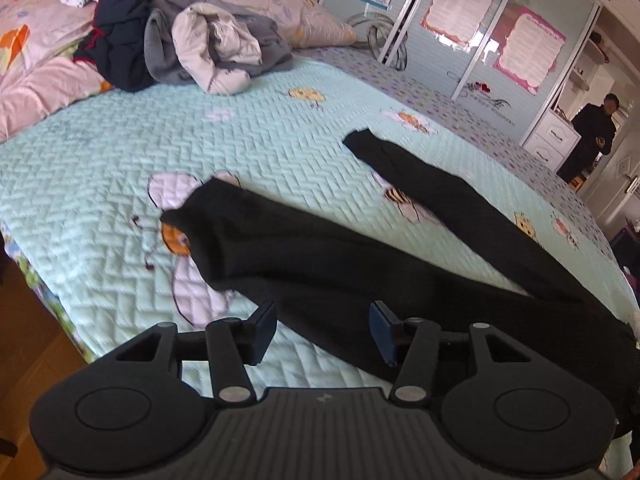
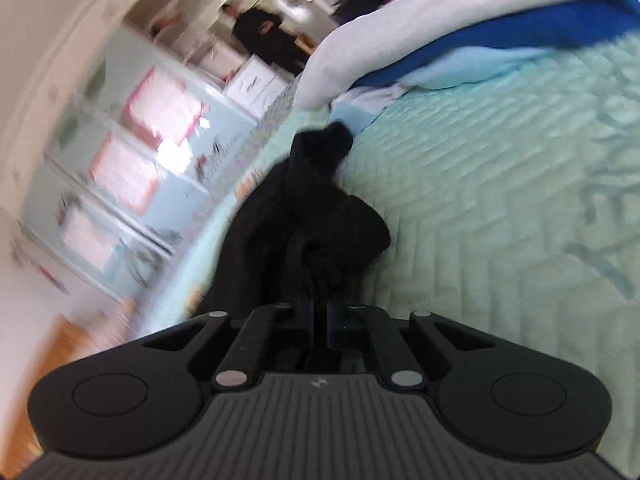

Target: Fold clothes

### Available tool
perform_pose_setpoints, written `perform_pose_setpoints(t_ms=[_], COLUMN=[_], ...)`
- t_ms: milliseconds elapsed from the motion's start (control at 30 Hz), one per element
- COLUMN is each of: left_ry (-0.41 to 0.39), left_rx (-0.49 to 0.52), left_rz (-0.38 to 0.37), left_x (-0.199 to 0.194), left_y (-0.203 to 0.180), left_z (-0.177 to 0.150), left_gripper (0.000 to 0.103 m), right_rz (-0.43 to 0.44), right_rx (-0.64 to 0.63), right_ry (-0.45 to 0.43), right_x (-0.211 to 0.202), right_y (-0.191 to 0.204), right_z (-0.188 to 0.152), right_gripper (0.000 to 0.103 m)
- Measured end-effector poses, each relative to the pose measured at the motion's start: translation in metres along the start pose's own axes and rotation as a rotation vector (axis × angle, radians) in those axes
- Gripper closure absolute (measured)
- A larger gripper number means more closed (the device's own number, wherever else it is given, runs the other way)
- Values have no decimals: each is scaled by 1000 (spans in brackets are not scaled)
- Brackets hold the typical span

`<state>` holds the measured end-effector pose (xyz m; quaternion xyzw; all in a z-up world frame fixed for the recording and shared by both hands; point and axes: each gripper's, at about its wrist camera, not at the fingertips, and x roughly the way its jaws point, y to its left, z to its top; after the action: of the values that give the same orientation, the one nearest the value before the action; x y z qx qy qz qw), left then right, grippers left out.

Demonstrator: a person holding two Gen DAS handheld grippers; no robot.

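So the black trousers are spread across the middle of the mint quilted bedspread, legs fanning toward the upper left. The left gripper hangs over them at bottom centre, jaws apart, nothing in them. The right gripper is pinched tight on bunched black fabric. There's a laundry pile at upper left.

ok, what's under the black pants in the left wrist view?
The black pants lie on the quilted green bedspread; bee prints peek out beside the legs. Anything under the fabric itself is covered.
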<state>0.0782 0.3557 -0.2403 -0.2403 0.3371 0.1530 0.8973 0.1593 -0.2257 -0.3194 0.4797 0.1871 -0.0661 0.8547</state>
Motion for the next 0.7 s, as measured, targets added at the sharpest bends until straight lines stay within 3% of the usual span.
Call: perform_pose_setpoints(t_ms=[133,400,467,633,667,700], left_ry=[41,68,87,137,142,146], left_rx=[8,55,82,124,127,129], left_rz=[-19,-107,-128,-147,-147,-147], left_x=[10,37,46,60,62,63], left_y=[-14,-70,-88,-111,-112,-113], left_z=[-11,-19,-26,-44,-45,-47], left_gripper=[47,43,41,41,41,41], right_rz=[62,-23,-92,-140,-158,-178], right_rx=[205,189,125,87,74,75], right_ry=[-60,-217,-222,-144,-128,-117], right_x=[-35,-113,-119,-126,-124,-125], right_y=[-17,-58,-66,-94,-98,-103], right_z=[23,92,102,99,97,93], right_gripper=[98,98,98,98,96,84])
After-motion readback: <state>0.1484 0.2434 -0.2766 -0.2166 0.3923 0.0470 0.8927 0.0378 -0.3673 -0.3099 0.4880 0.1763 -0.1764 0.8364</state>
